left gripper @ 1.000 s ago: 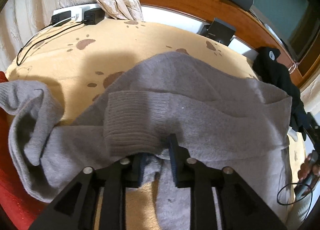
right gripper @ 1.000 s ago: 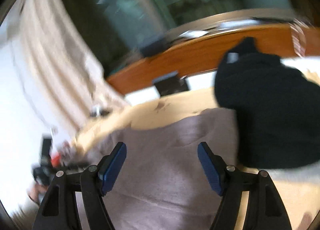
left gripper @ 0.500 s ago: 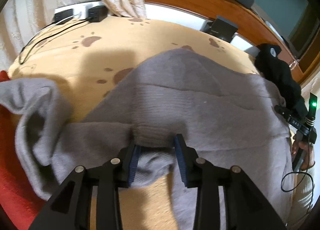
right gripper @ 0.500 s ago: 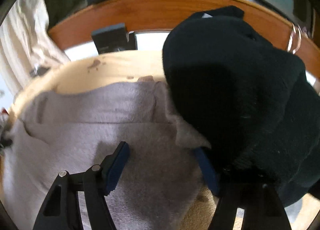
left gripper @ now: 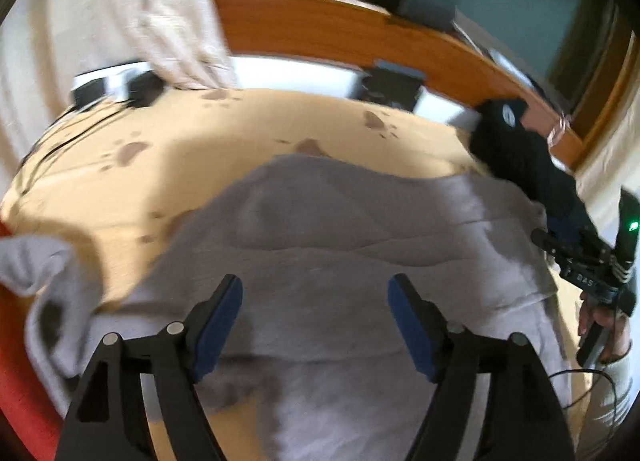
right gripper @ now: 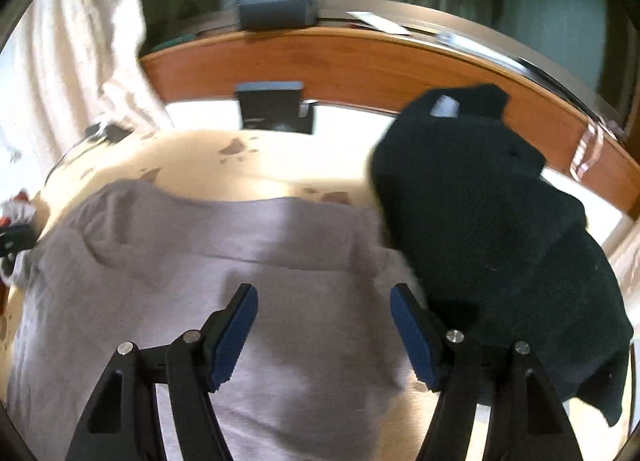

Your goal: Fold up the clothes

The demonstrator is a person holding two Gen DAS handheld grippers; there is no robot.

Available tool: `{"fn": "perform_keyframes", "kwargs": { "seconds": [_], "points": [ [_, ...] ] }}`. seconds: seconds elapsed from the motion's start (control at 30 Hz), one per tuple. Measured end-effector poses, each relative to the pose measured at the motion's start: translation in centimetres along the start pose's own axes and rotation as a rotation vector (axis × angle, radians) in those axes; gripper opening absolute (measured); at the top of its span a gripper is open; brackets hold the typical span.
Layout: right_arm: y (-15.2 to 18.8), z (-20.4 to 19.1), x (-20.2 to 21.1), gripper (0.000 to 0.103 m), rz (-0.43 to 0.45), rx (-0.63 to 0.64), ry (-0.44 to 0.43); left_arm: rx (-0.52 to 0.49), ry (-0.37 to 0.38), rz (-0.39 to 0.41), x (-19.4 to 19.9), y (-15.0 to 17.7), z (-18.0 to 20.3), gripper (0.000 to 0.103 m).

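Two grippers, left [left gripper: 315, 325] and right [right gripper: 323, 335], hover with jaws spread and empty over the grey knitted sweater [left gripper: 360, 261], spread partly folded on the paw-print beige bed cover [left gripper: 200, 149] beside a black fleece garment [right gripper: 500, 229]. Half a second ago the left jaws pinched the sweater's edge; now released. Judged mid-fold: next, regrip an edge.

Bedspread [left gripper: 192, 181] under grey sweater [left gripper: 340, 245], black garment [right gripper: 488, 221]

Bed cover [left gripper: 224, 165]: tan, brown paw-print pattern.
Headboard [right gripper: 360, 69]: curved orange-brown wood along the far edge.
Curtain [left gripper: 132, 13]: cream, hanging at far left.
Chargers [left gripper: 116, 87]: black and white, cables attached, beside curtain.
Dark box [right gripper: 274, 107]: against headboard.
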State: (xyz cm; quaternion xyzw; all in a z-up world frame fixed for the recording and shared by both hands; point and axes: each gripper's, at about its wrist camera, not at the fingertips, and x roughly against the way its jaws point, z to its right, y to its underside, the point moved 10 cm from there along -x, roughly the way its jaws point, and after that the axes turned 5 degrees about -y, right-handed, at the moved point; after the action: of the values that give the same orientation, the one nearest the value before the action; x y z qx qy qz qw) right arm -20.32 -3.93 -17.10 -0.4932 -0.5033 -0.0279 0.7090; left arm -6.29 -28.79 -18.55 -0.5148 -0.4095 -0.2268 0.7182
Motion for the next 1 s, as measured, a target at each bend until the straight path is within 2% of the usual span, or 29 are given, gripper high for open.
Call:
{"fn": "perform_keyframes", "kwargs": {
  "seconds": [0.1, 0.17, 0.2, 0.3, 0.4, 0.47, 0.6, 0.73, 0.93, 1.0],
  "points": [
    [1.4, -0.9, -1.4, 0.071, -0.072, 0.044, -0.006, 0.015, -0.016, -0.063, -2.7, 0.1, 0.1, 0.079],
    [2.8, -0.9, -2.4, 0.071, -0.126, 0.065, -0.005, 0.016, -0.032, -0.058, -3.2, 0.2, -0.4, 0.079],
    [3.1, -0.7, -2.6, 0.075, -0.130, 0.058, -0.014, 0.003, -0.038, -0.056, -3.2, 0.3, -0.4, 0.079],
    [3.3, 0.2, -2.4, 0.082, -0.113, 0.024, -0.050, -0.046, -0.061, -0.045, -3.1, 0.8, -0.3, 0.079],
    [3.3, 0.5, -2.4, 0.089, -0.089, 0.029, -0.046, -0.105, -0.101, -0.022, -3.2, 1.0, 0.2, 0.083],
    [3.3, 0.6, -2.4, 0.089, -0.089, 0.027, -0.046, -0.124, -0.119, -0.010, -3.5, 1.2, 0.6, 0.086],
    [3.2, 0.9, -2.4, 0.089, -0.089, 0.023, -0.045, -0.145, -0.124, -0.007, -4.2, 1.3, 1.4, 0.103],
    [2.7, 0.5, -2.2, 0.089, -0.098, -0.010, -0.004, -0.142, -0.146, -0.006, -4.2, 1.4, 1.5, 0.103],
    [1.5, -4.7, 1.3, 0.090, -0.028, 0.085, -0.056, -0.130, -0.155, 0.017, -4.1, 1.4, 1.6, 0.103],
    [1.6, -5.8, 1.5, 0.090, -0.039, 0.085, -0.093, -0.128, -0.152, 0.019, -4.1, 1.3, 1.6, 0.103]
  ]
}}
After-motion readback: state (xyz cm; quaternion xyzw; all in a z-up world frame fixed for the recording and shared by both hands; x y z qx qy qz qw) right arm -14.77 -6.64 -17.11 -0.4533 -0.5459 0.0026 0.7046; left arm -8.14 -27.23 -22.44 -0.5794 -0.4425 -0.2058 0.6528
